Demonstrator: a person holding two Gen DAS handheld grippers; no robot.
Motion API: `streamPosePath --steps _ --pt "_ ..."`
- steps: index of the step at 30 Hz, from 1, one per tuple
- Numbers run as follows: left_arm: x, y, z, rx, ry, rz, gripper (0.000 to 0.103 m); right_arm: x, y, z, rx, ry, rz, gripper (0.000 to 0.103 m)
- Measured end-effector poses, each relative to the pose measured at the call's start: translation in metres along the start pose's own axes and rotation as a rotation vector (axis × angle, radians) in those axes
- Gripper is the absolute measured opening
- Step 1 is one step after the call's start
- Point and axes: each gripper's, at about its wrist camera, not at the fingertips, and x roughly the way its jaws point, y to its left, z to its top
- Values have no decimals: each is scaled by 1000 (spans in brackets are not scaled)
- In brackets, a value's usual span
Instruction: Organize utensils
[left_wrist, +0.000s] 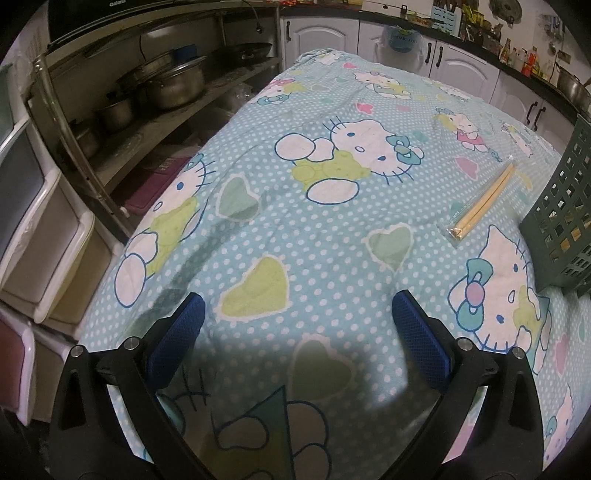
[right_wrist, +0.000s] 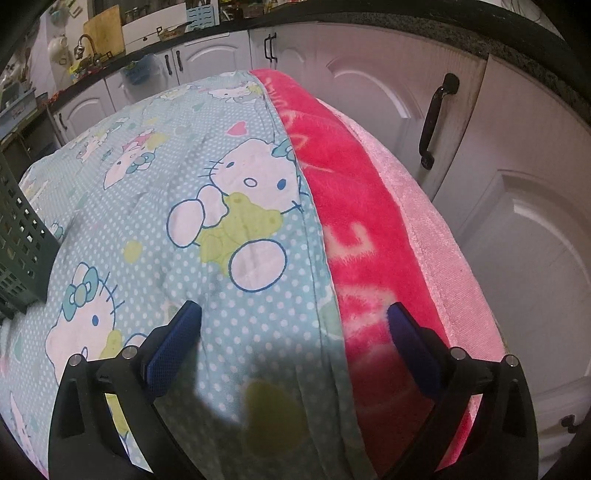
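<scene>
A pair of pale wooden chopsticks in a clear plastic sleeve (left_wrist: 482, 204) lies on the blue Hello Kitty cloth (left_wrist: 295, 221), to the right and ahead of my left gripper (left_wrist: 298, 310). A dark green lattice basket (left_wrist: 565, 218) stands just right of the chopsticks; something yellowish shows through its holes. My left gripper is open and empty above the cloth. My right gripper (right_wrist: 293, 319) is open and empty over the seam between the blue cloth (right_wrist: 184, 221) and a pink blanket (right_wrist: 354, 206). The basket (right_wrist: 18, 236) shows at the right wrist view's left edge.
A metal shelf with pots and pans (left_wrist: 166, 85) and plastic drawers (left_wrist: 40, 229) stand left of the table. White cabinets (right_wrist: 517, 184) with dark handles stand close on the right. A cluttered counter (left_wrist: 480, 26) runs along the back.
</scene>
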Motion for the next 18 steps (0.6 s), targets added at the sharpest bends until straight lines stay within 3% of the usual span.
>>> streamPosePath --steps 18 --pt "3 1 1 0 1 0 94 0 0 0 0 0 0 98"
